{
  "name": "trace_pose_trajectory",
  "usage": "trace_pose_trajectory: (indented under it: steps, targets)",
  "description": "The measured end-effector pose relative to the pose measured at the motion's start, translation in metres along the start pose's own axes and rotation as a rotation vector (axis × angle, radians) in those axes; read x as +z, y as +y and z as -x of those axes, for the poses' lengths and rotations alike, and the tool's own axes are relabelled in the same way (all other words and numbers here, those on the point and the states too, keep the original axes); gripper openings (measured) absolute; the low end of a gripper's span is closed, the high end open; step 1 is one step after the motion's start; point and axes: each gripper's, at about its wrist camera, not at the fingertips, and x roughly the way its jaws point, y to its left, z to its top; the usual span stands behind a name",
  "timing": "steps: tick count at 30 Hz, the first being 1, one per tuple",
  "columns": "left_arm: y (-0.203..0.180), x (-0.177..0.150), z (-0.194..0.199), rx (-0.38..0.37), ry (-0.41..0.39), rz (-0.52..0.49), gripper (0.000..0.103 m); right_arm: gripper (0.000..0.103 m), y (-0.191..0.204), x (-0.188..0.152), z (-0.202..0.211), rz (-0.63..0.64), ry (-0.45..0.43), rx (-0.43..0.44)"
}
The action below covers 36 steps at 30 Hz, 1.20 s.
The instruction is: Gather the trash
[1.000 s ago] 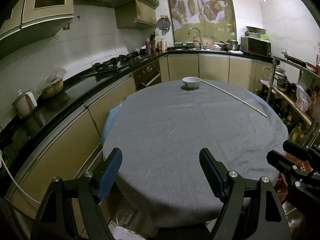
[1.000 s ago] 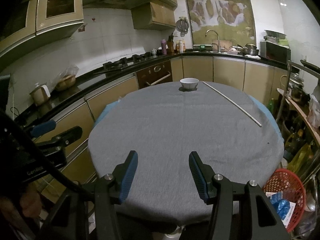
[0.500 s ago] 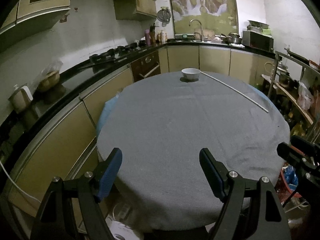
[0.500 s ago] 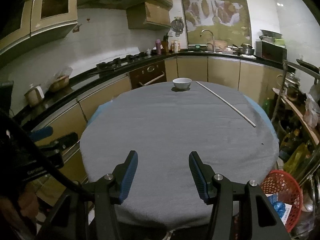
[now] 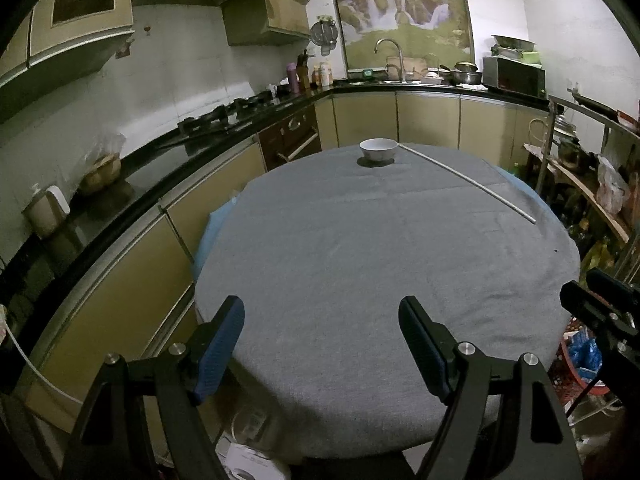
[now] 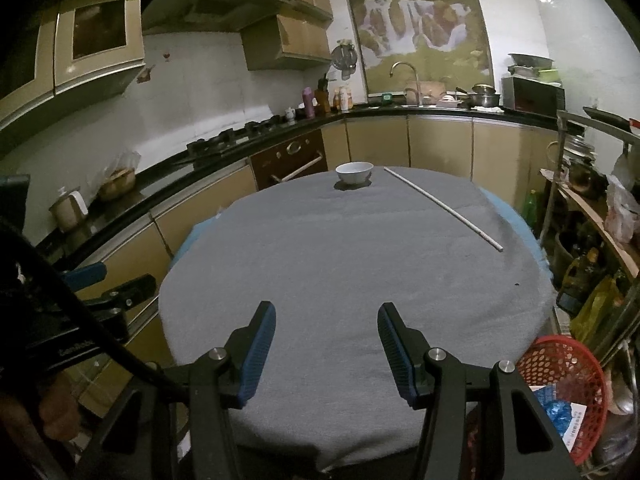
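Note:
A round table with a grey cloth (image 5: 360, 248) fills both views (image 6: 340, 264). My left gripper (image 5: 322, 344) is open and empty over the table's near edge. My right gripper (image 6: 326, 350) is open and empty, also over the near edge. A red basket (image 6: 568, 384) holding blue and white wrappers stands on the floor to the right of the table; part of it shows in the left wrist view (image 5: 580, 360). A tiny dark speck (image 6: 516, 283) lies on the cloth at the right. No other trash shows on the table.
A white bowl (image 5: 378, 149) sits at the table's far edge, and a long thin white rod (image 5: 468, 180) lies diagonally at the far right. Black counters and cabinets (image 5: 132, 208) run close along the left. A cluttered shelf rack (image 6: 592, 216) stands at the right.
Both grippers have drawn back and risen a little from the table, so more of its near edge shows. Both stay open and empty.

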Motion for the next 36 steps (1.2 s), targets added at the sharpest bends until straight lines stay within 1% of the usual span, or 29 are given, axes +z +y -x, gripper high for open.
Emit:
trace_pose_trajectory:
  steps: [4, 12, 20, 27, 29, 36]
  targets:
    - [-0.004, 0.0, 0.007, 0.0, -0.012, -0.01, 0.08, 0.057, -0.005, 0.0, 0.002, -0.026, -0.009, 0.007]
    - [-0.011, 0.0, 0.02, -0.021, -0.025, -0.032, 0.08, 0.057, -0.008, 0.002, 0.007, -0.032, -0.017, 0.009]
    - [-0.005, 0.009, 0.022, -0.027, -0.04, -0.009, 0.08, 0.058, -0.004, 0.007, 0.004, -0.013, -0.016, 0.007]
    - [-0.002, 0.021, 0.004, -0.034, -0.029, 0.009, 0.08, 0.058, 0.003, 0.021, -0.011, 0.022, 0.002, 0.009]
    - [-0.001, 0.026, -0.004, -0.049, -0.02, 0.014, 0.08, 0.058, 0.004, 0.026, -0.016, 0.033, 0.004, 0.007]
    - [0.001, 0.039, -0.031, -0.052, 0.003, 0.02, 0.08, 0.058, 0.004, 0.042, -0.049, 0.042, 0.021, 0.004]
